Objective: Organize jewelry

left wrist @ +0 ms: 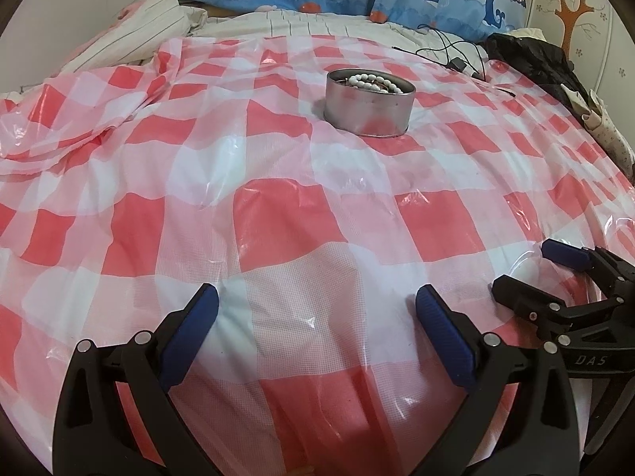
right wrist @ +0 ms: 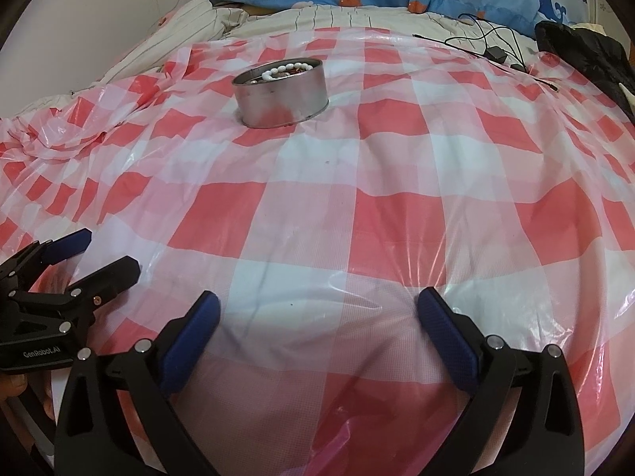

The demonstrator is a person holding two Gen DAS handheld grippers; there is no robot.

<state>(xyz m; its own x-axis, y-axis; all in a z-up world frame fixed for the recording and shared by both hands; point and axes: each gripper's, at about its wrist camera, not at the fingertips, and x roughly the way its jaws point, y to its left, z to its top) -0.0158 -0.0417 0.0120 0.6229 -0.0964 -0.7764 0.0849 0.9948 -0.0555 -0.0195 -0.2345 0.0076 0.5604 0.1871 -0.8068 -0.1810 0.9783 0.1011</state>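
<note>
From your left wrist, the left gripper (left wrist: pixel 317 309) has its jaws spread wide with nothing between them, low over the checked sheet (left wrist: pixel 278 214). The tin (left wrist: pixel 370 104) sits well ahead, past the middle of the sheet, and the white beads (left wrist: pixel 375 81) lie inside it, heaped up to the rim with something darker under them. Your right gripper (left wrist: pixel 532 269) shows at the lower right, also apart and empty. No jewelry lies loose on the sheet in this view, so the sorting looks done or nearly so. The risk here is the sheet itself: it is thin, glossy and wrinkled over soft bedding, and a pad dragged across it could pull it and tip the tin.

From your right wrist, the right gripper (right wrist: pixel 317 313) stands at its widest, holding nothing, just above the sheet (right wrist: pixel 397 206). The tin (right wrist: pixel 281 97) is far ahead and to the left, with the beads (right wrist: pixel 285 70) riding at the rim. Your left gripper (right wrist: pixel 95 254) sits close at the lower left, so a sideways swing could knock the two tools together. If you reach for the tin, a push on its wall could skid it on the plastic or spill the beads. Keep clear of the cable (right wrist: pixel 492 45) at the far right.
</note>
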